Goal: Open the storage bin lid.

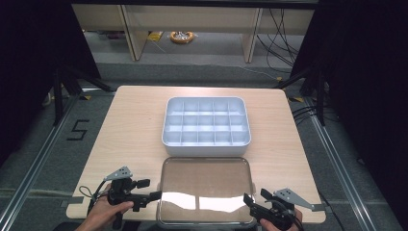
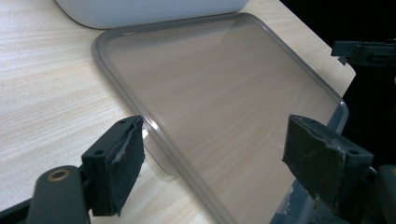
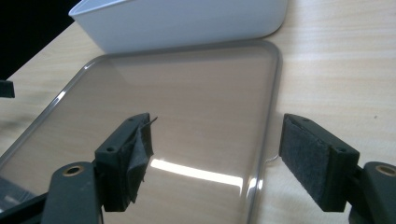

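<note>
Transparent and faintly smoky, the flat rectangular plastic lid [image 1: 206,191] lies on the pale wooden table [image 1: 130,130] at its near edge, just in front of the white plastic organiser tray with its grid of small compartments [image 1: 206,126]; the two look close together, though whether they touch I cannot tell. The left gripper [image 1: 153,196] sits at the lid's left edge and the right gripper [image 1: 248,202] at its near right corner, each held in a hand. Both stand wide open: in the left gripper view the jaws straddle the lid's raised rim [image 2: 154,128], and in the right gripper view they straddle the opposite rim [image 3: 266,126], with nothing pinched yet.

The step in hand looks like taking hold of the lid to set it on the tray. To do it well, each gripper should close squarely on the rim, one pad under and one over, at matching points on both sides. Lifting evenly should keep the thin sheet from flexing or slipping, since smooth plastic offers little purchase.
</note>
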A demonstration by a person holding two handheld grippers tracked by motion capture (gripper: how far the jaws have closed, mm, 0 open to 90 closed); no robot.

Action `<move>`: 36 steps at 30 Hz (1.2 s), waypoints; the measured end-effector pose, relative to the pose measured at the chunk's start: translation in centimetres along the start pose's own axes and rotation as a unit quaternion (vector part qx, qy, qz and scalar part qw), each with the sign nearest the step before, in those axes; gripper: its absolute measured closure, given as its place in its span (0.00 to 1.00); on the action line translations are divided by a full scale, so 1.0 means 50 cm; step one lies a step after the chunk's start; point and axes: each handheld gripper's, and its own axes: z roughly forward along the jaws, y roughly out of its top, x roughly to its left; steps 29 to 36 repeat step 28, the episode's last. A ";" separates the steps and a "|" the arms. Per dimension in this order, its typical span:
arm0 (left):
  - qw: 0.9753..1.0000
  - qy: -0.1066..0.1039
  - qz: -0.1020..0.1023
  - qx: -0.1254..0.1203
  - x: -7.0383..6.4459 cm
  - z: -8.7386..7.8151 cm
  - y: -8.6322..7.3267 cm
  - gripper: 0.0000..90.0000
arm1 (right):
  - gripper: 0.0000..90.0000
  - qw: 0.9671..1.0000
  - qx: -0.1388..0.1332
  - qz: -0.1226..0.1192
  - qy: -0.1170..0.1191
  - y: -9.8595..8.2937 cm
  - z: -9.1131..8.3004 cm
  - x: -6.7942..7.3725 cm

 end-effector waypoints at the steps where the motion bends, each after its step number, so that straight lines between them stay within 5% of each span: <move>1: 1.000 -0.003 0.000 0.000 0.000 -0.001 -0.002 0.22 | 0.30 1.000 0.005 0.000 0.001 -0.004 -0.004 0.004; 13: 1.000 -0.003 -0.003 -0.006 -0.015 -0.021 -0.021 0.22 | 0.29 1.000 0.006 0.009 0.002 -0.027 -0.030 0.009; 15: 1.000 -0.001 -0.001 -0.002 -0.019 -0.024 -0.025 0.22 | 0.29 1.000 0.008 0.019 0.005 -0.033 -0.033 0.013; 16: 1.000 -0.005 -0.001 -0.006 -0.019 -0.024 -0.028 0.22 | 0.29 0.999 0.015 0.044 0.013 -0.035 -0.038 0.020; 17: 1.000 -0.005 -0.001 -0.002 -0.021 -0.025 -0.028 0.22 | 0.29 1.000 0.007 0.015 0.007 -0.037 -0.037 0.012; 36: 1.000 -0.002 -0.005 0.006 -0.017 -0.021 -0.032 0.23 | 0.29 1.000 0.014 0.023 0.013 -0.038 -0.033 0.007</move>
